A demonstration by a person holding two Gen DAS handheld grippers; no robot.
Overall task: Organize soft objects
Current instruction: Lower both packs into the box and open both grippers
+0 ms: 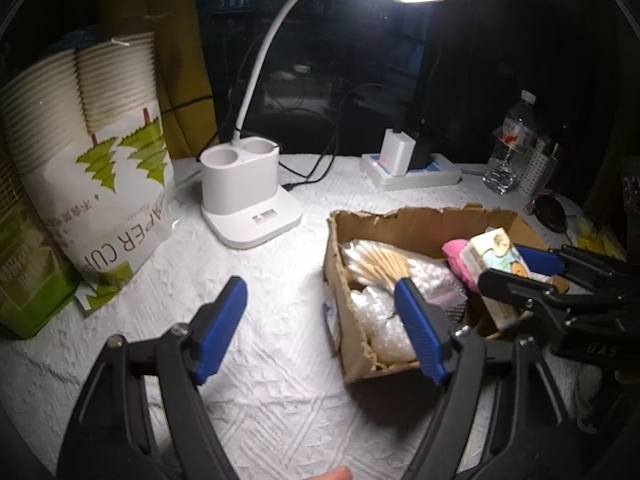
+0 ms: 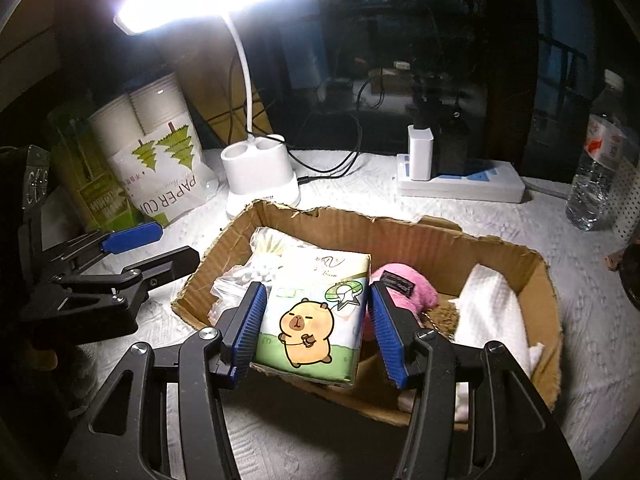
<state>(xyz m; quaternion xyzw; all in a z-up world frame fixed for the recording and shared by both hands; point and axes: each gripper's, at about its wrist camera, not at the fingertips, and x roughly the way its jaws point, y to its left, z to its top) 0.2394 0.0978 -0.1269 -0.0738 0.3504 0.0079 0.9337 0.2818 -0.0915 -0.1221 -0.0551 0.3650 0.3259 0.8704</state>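
Over at the table's left edge a bag of paper cups (image 1: 104,184) leans against a green carton (image 1: 28,276), and just right of it stands the white desk lamp (image 1: 244,192), lit. The left gripper (image 1: 320,320) hangs with its fingers spread wide and empty, one blue pad over the white tablecloth (image 1: 272,400), the other over the left wall of the cardboard box (image 2: 404,232). In the box lie bagged cotton swabs (image 1: 376,264) at the left end, a pink plush toy (image 2: 404,286) in the middle, and a white cloth (image 2: 490,304) at the right. The right gripper (image 2: 316,332) holds a capybara-printed tissue pack (image 2: 316,320), which looks to be resting on the box's near wall; its left pad touches the pack, the right shows a slight gap. A power strip (image 2: 460,184) and water bottle (image 2: 596,184) sit toward the far right corner.
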